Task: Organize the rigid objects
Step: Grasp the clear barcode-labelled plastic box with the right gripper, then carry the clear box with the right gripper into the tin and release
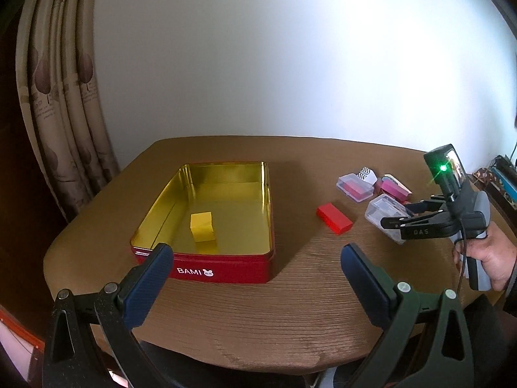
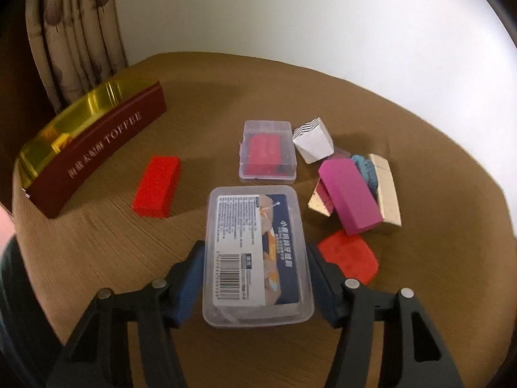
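A red tin (image 1: 223, 271) with a gold inside stands open on the brown table and holds a yellow block (image 1: 202, 227); it also shows in the right wrist view (image 2: 97, 148). My left gripper (image 1: 257, 279) is open and empty, in front of the tin. My right gripper (image 2: 255, 278) is shut on a clear plastic box with a printed label (image 2: 255, 249), seen also in the left wrist view (image 1: 386, 215). A red block (image 2: 157, 186) lies between tin and box; it also shows in the left wrist view (image 1: 333, 222).
Beyond the held box lie a small clear case with a red insert (image 2: 268, 152), a white folded carton (image 2: 313, 140), a magenta block (image 2: 349, 190) on a gold box (image 2: 387, 190), a blue object (image 2: 365, 169) and a flat red piece (image 2: 350, 255). Curtain at the left.
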The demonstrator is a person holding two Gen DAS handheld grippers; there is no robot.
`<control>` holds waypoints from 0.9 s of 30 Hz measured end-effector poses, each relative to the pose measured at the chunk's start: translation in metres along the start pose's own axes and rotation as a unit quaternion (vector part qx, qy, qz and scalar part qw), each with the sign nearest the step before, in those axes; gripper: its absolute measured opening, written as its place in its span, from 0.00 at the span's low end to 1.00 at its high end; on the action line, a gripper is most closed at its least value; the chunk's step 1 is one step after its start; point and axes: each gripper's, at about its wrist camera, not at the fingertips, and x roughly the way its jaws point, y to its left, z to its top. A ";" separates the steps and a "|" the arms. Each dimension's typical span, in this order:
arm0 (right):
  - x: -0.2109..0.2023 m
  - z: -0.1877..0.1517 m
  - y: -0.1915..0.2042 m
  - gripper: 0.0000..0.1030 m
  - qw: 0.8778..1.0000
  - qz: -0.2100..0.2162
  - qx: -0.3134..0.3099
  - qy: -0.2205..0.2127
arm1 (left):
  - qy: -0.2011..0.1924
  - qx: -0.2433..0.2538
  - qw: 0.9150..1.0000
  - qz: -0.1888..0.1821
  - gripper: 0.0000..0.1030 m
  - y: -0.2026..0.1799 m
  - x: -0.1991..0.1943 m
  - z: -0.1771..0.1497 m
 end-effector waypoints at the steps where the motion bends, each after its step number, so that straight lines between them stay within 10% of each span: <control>1: -0.002 -0.001 0.001 0.59 1.000 0.001 -0.001 -0.002 | -0.001 0.002 1.000 -0.002 0.99 0.001 -0.001 0.000; 8: -0.038 0.013 0.006 0.59 0.999 -0.026 0.013 -0.044 | -0.008 -0.001 1.000 0.010 0.99 -0.001 -0.003 0.001; 17: -0.087 0.111 0.062 0.59 0.993 0.005 -0.019 -0.117 | 0.001 -0.013 1.000 0.017 0.99 0.004 -0.006 0.002; 27: -0.038 0.179 0.175 0.59 0.992 0.060 -0.079 -0.082 | 0.005 -0.032 0.998 0.046 0.99 0.028 -0.025 0.000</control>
